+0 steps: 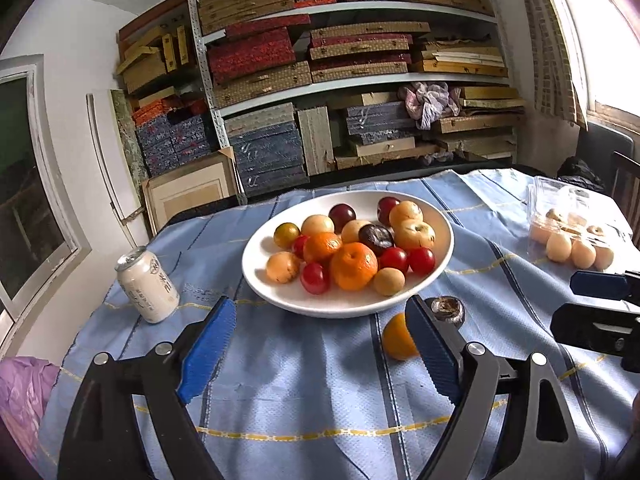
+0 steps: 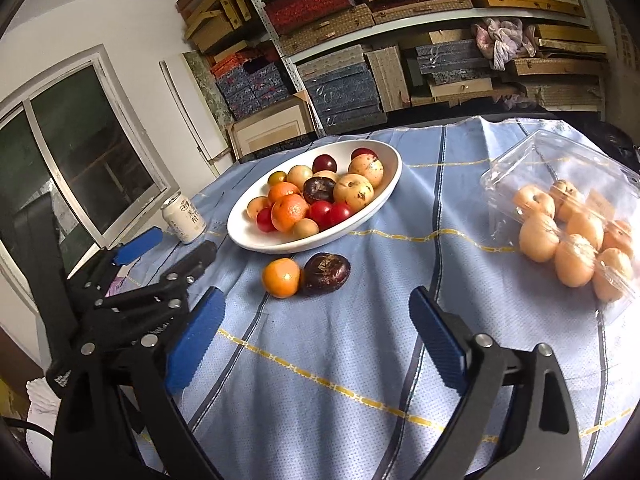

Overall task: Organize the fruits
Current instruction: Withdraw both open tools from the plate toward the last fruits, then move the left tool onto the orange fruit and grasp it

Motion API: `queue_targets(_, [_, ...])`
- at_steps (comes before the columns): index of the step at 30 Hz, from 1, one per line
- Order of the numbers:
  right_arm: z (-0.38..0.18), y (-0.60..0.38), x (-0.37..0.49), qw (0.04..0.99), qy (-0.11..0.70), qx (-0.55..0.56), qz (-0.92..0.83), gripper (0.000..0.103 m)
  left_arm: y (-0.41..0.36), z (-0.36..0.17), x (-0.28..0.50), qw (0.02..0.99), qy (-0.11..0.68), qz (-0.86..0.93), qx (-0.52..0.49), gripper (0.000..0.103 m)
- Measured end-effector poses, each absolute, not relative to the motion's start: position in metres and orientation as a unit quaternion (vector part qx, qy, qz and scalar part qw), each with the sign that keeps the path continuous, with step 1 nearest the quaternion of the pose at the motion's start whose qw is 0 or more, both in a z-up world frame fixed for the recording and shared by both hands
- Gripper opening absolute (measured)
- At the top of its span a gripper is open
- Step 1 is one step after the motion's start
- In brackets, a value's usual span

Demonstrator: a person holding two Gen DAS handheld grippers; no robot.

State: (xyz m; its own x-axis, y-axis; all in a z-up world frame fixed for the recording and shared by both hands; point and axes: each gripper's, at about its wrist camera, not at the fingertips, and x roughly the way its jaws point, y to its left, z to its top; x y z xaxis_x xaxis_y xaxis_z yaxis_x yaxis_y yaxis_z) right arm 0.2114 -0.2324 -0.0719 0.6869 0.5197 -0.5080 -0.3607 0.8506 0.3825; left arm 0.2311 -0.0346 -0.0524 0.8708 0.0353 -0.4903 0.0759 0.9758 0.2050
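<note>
Most of the fruit already sits in the white bowl (image 2: 394,178) at the middle of the desk (image 2: 320,360): oranges, red and dark plums, pale yellow fruits. Two pieces lie loose on the cloth just near of the bowl, an orange (image 2: 281,278) and a dark fruit (image 2: 325,273), touching each other. At the right, a clear box (image 2: 532,160) lies open with pale fruits (image 2: 576,248) spilling from it, well apart from the bowl. A can (image 2: 184,218) stands at the left. The left tongs (image 1: 320,340) and right tongs (image 2: 316,332) both stand wide with nothing between them. So the job looks well along but unfinished: the two loose pieces, and probably the boxed ones, remain.
</note>
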Motion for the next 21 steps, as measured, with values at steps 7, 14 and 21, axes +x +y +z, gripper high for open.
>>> queue_targets(7, [-0.068,-0.24,0.212,0.913,0.309,0.136,0.228,0.091,-0.027,-0.074,0.249,0.945,0.314,-0.068,0.06,0.087])
queue_targets(14, [-0.066,-0.259,0.217,0.914,0.306,0.165,0.209,0.094,-0.006,-0.096,0.268,0.918,0.379,-0.113,-0.028,0.087])
queue_targets(21, [-0.064,-0.265,0.217,0.911,0.306,0.176,0.213,0.094,-0.034,-0.095,0.268,0.923,0.367,-0.105,0.048,0.087])
